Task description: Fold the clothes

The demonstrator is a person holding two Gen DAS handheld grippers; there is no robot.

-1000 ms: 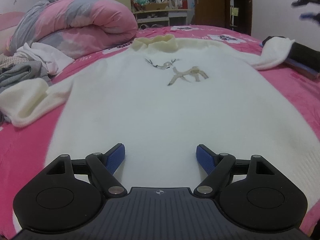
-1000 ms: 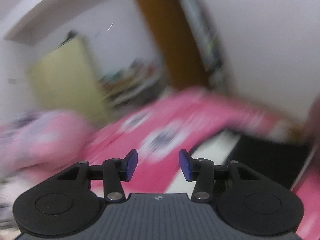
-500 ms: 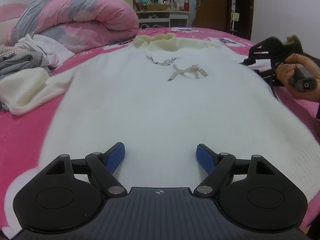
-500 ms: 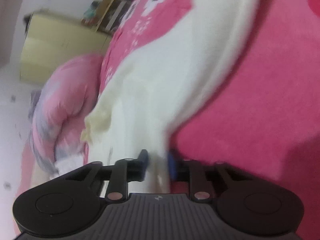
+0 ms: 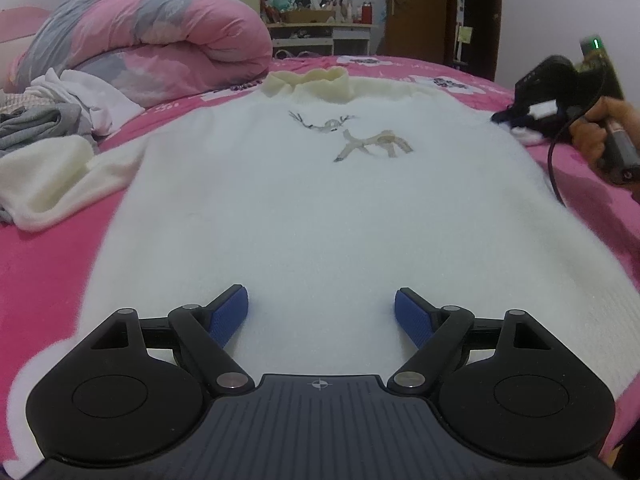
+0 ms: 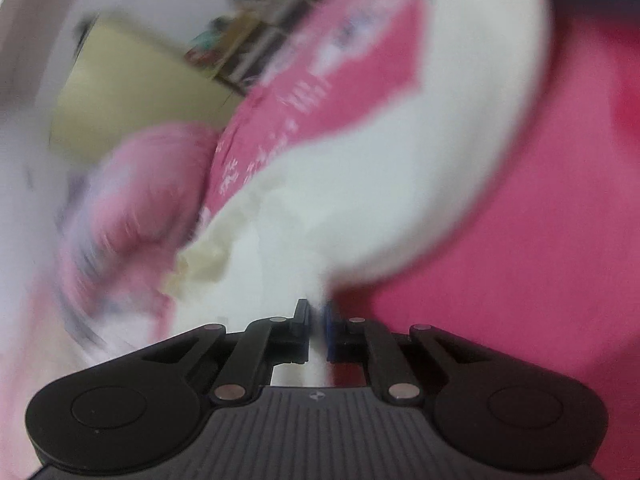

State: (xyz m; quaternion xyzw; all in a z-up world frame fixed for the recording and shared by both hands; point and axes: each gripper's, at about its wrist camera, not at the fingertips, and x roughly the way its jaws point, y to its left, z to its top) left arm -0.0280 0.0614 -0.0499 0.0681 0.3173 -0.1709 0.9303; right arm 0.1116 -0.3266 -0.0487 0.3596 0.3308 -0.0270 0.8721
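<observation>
A white sweater (image 5: 320,208) with a deer design and a cream collar lies flat, front up, on the pink bed (image 5: 44,264). My left gripper (image 5: 320,312) hovers open over its lower hem, nothing between the blue pads. In the left wrist view the right gripper (image 5: 520,120), held by a hand (image 5: 592,132), sits at the sweater's right shoulder. The right wrist view is blurred: my right gripper (image 6: 318,320) is shut on the white sleeve (image 6: 460,160), which stretches away over the pink sheet. The left sleeve (image 5: 52,180) lies out to the left.
A rolled pink and grey quilt (image 5: 152,36) lies at the back left. A pile of grey and white clothes (image 5: 52,112) sits left of the sweater. Behind the bed are a shelf of items (image 5: 320,16) and a brown door (image 5: 416,8).
The right gripper came down from the air to the sweater's right sleeve and closed on it, and is now moving with it. The left gripper stayed open over the hem.
</observation>
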